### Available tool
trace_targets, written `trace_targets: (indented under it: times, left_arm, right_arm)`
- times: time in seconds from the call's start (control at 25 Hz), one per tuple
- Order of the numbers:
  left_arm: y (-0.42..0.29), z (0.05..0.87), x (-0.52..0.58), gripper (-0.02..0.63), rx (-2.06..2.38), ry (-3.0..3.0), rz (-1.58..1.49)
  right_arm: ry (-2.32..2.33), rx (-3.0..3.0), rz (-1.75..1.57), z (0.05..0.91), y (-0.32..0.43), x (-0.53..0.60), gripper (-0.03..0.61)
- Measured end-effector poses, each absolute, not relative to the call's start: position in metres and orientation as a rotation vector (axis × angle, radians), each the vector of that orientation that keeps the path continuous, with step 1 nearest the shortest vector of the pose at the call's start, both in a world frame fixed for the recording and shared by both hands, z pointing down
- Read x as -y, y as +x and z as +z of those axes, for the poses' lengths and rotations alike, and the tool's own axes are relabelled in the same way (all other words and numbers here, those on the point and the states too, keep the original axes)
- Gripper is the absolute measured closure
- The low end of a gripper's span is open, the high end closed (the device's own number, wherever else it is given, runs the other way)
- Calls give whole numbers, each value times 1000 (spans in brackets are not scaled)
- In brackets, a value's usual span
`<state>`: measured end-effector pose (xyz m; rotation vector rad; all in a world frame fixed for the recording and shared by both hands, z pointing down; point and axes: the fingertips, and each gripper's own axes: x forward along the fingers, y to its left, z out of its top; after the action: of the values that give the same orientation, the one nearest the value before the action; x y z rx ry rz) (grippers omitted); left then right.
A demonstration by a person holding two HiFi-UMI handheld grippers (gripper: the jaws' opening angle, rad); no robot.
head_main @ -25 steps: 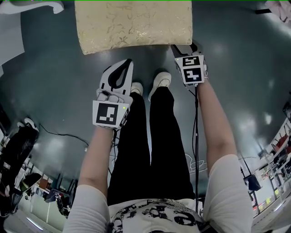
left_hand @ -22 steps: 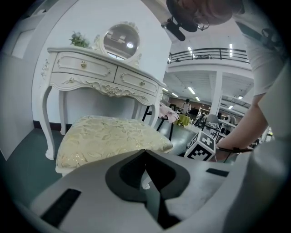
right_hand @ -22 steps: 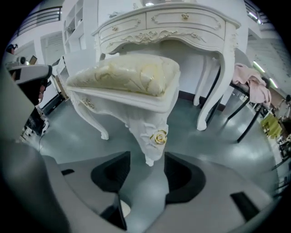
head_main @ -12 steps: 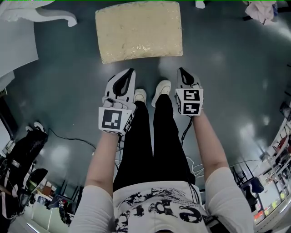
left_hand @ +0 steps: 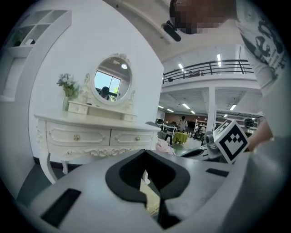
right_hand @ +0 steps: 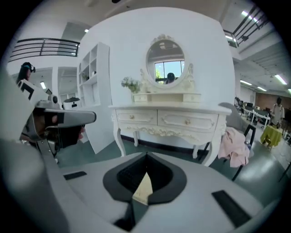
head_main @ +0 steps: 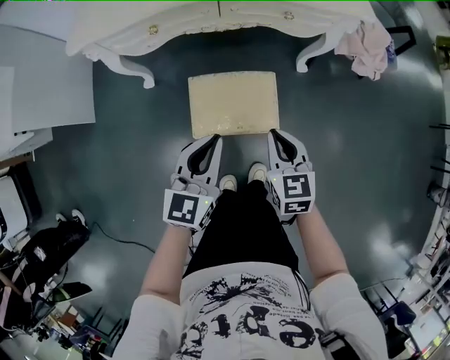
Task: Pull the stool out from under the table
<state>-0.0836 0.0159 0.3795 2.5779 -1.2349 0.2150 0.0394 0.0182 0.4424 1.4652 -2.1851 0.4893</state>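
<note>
The stool (head_main: 234, 104), with a pale gold cushion on top, stands on the dark green floor (head_main: 337, 140) in front of the white dressing table (head_main: 176, 21). It is fully out from under the table, and a strip of bare floor shows between its far edge and the table front. It is placed about in the middle between the two carved front legs of the table.

On the side of the stool away from the table stands the person, whose shoes (head_main: 257, 172) are near the stool edge. The left gripper (head_main: 213, 138) and the right gripper (head_main: 275, 133) are held side by side above the shoes, both pointing toward the table. In the head view their tips overlap the near edge of the stool, but they hang above it and do not hold it.

In the left gripper view the two jaws meet at the tips and nothing is between them. In the right gripper view the jaws are also pressed together and empty; only a piece of the stool cushion shows through the opening behind the tips.

On the table stands an oval mirror (right_hand: 167, 61) with a small bunch of flowers (right_hand: 131, 84) beside it. A pink cloth (head_main: 364, 48) hangs just beside the table's right end.
</note>
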Motion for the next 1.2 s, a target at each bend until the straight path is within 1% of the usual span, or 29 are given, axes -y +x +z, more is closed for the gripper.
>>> trace_targets:
  times: [0.32,0.56,0.88,1.2]
  left_arm:
    - [-121,252,-13,597,1331,2635,121]
    - [-143,166,-13,597,1387,2724,39]
    - [-159,92,-10,597,1430,2749,0]
    - [-164,69,-29,597,1481,2787,1]
  right_arm:
    - [1606,2359,315,271,21,-6,561]
    - [1741,2424,206,180,22,-15,561]
    - [1782,2467,48,108,10,-20,561]
    - [1768,2508,-1,80,0,-36,561]
